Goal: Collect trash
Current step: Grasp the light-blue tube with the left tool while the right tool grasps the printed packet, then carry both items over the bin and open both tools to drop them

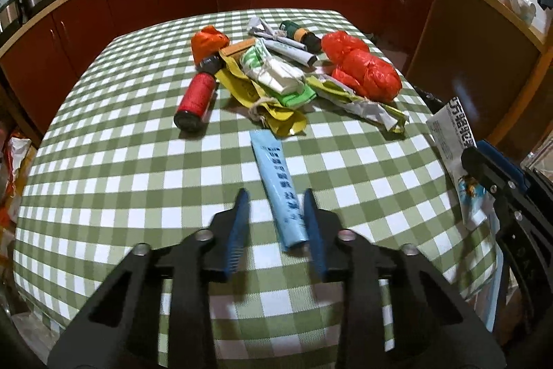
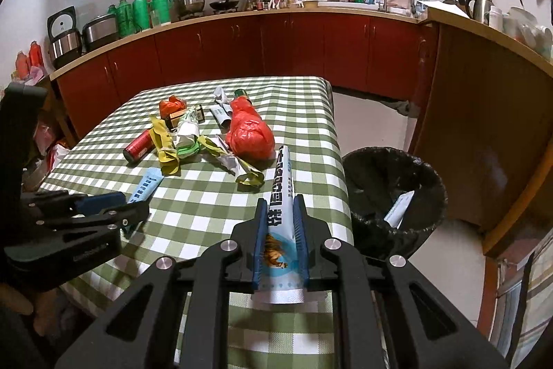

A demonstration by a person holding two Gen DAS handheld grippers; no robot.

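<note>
**Trash tubes: one clamped, one straddled**

A white printed tube (image 2: pixel 281 196) is pinched at its flat tail by the right gripper (image 2: pixel 280 230), near the black-lined bin (image 2: pixel 394 182). A pale blue tube (image 1: pixel 280 192) lies on the checked table (image 1: pixel 121 189), with the left gripper (image 1: pixel 276 223) spread around its lower end. Both tubes are judged light, soft and slippery; the stiffer crimped end is best grasped.

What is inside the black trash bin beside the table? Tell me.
Inside the black-lined trash bin, one white and light-blue tube or packet leans against the near wall. The bin's bottom is dark and partly hidden behind its rim, so anything lying lower cannot be made out.
</note>
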